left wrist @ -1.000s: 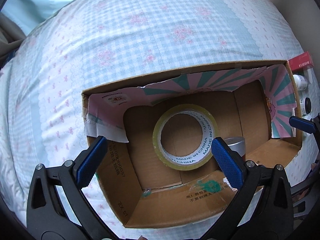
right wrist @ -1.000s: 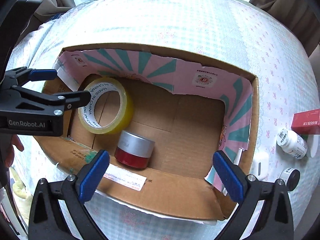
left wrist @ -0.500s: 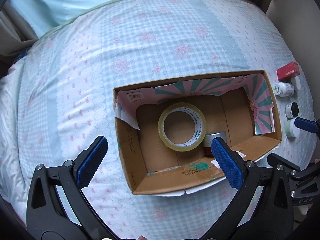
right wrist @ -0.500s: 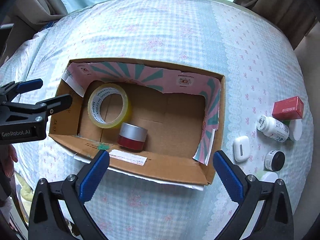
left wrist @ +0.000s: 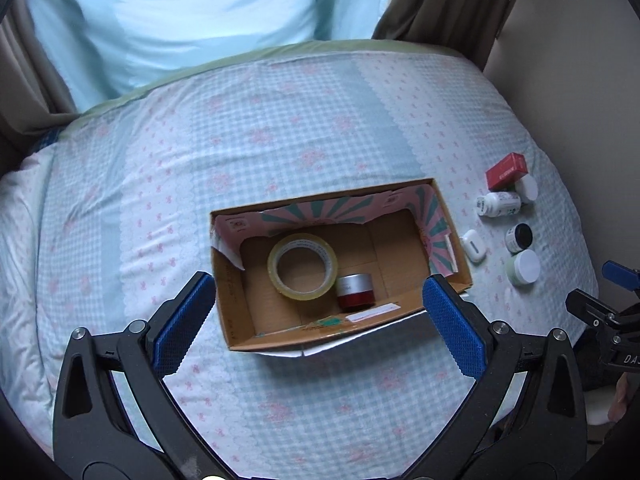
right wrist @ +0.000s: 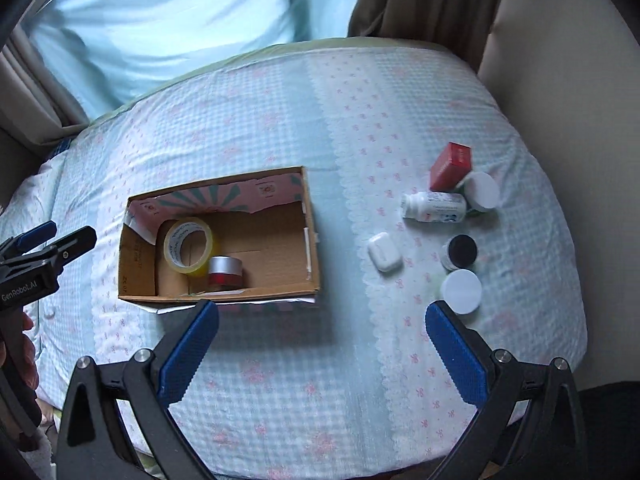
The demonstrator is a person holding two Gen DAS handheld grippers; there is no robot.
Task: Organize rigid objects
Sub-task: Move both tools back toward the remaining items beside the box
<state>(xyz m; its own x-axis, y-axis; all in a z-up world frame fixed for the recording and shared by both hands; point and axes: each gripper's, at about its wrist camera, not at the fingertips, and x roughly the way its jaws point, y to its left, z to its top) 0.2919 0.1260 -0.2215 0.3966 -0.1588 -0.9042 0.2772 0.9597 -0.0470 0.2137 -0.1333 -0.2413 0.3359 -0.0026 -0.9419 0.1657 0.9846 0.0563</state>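
An open cardboard box (left wrist: 236,312) (right wrist: 138,276) lies on the bed. Inside it rest a roll of yellow tape (left wrist: 303,266) (right wrist: 188,252) and a red jar with a silver lid (left wrist: 355,290) (right wrist: 225,271). Right of the box lie a white earbud case (right wrist: 385,251) (left wrist: 473,245), a white pill bottle (right wrist: 435,207) (left wrist: 499,203), a red carton (right wrist: 451,166) (left wrist: 506,171), a black-lidded jar (right wrist: 461,252) (left wrist: 519,237) and two white-lidded jars (right wrist: 461,291) (right wrist: 481,191). My left gripper (left wrist: 320,322) hangs open above the box's near edge. My right gripper (right wrist: 322,348) is open over bare bedding, holding nothing.
The bed wears a blue checked cover (right wrist: 280,120) with pink flowers. A pale blue curtain (left wrist: 180,12) and brown drapes (left wrist: 448,4) hang behind it. A wall (right wrist: 560,80) stands close on the right. A hand (right wrist: 20,356) holds the left gripper's handle.
Both grippers have pulled up and back from the box, so it looks much smaller. The right gripper's view has swung right, bringing the loose items into fuller view. Both stayed open.
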